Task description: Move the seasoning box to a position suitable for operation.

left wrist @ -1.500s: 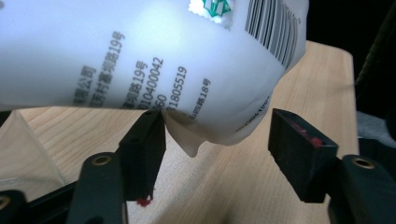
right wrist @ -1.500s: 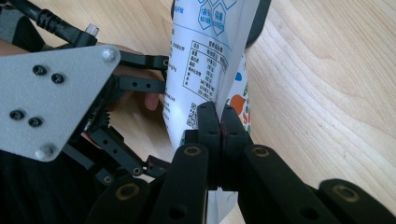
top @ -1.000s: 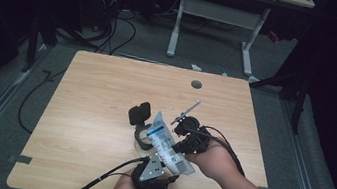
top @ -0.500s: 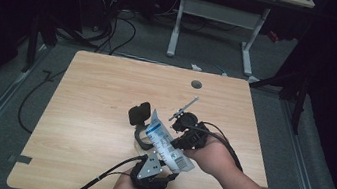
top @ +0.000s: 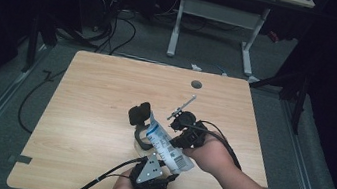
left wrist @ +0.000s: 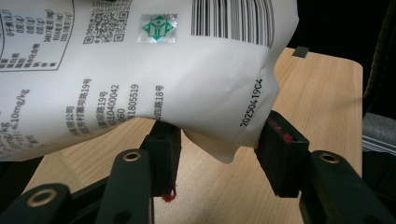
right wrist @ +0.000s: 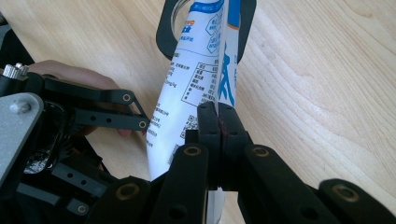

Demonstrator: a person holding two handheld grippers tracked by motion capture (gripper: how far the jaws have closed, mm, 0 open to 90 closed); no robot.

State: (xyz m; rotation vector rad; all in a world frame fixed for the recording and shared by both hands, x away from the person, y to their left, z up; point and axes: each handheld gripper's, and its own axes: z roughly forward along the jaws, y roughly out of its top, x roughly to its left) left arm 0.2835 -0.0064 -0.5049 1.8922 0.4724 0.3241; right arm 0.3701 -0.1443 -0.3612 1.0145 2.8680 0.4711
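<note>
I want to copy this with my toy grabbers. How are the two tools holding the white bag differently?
The right tool is pinched tight on the white bag's edge; the left tool has a gap, the bag's corner sitting loosely between. The right tool grips higher, the left tool sits at the bottom corner. Both are black and hand-held.

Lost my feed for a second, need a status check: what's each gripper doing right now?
Left gripper: jaws apart, bottom corner of the white pouch between the pads; a firm grip cannot be told.
Right gripper: shut on the white pouch's edge.
</note>
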